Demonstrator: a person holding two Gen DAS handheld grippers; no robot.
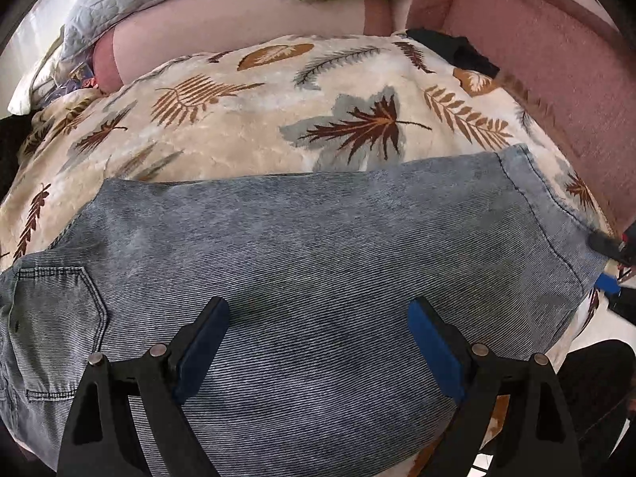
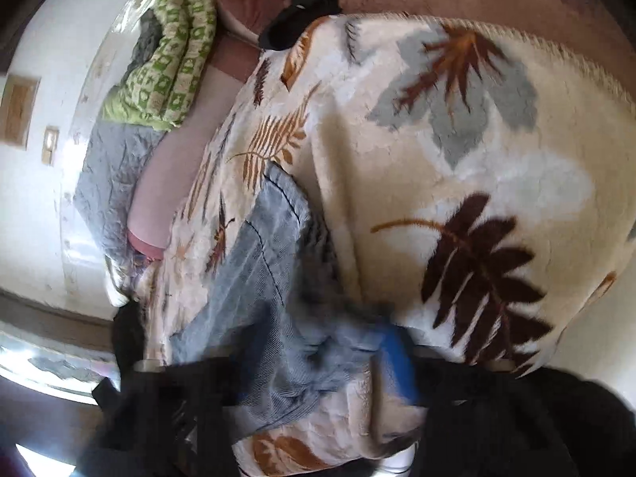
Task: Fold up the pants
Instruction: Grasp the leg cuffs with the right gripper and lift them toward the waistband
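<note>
2 views show the jeans (image 1: 318,246) lying flat across a leaf-print blanket (image 1: 246,111) on a bed. In the left wrist view, a back pocket (image 1: 55,318) sits at the far left of the denim, and the leg runs rightward to its hem (image 1: 556,214). The left gripper (image 1: 318,342) hangs over the middle of the leg with its 2 blue pads spread wide, nothing between them. At the right edge of that view, by the hem, parts of the right gripper (image 1: 608,262) show, a dark finger above and a blue pad below.

In the right wrist view, a green quilt (image 2: 175,47) and a grey one (image 2: 115,183) lie at the left, against a white wall. The jeans (image 2: 270,262) run down the middle toward the camera. The right gripper (image 2: 342,361) has bunched denim between its fingers, with a blue pad (image 2: 397,357) against the cloth's right side. The picture is blurred there, and I cannot tell whether the pads press the fold.
</note>
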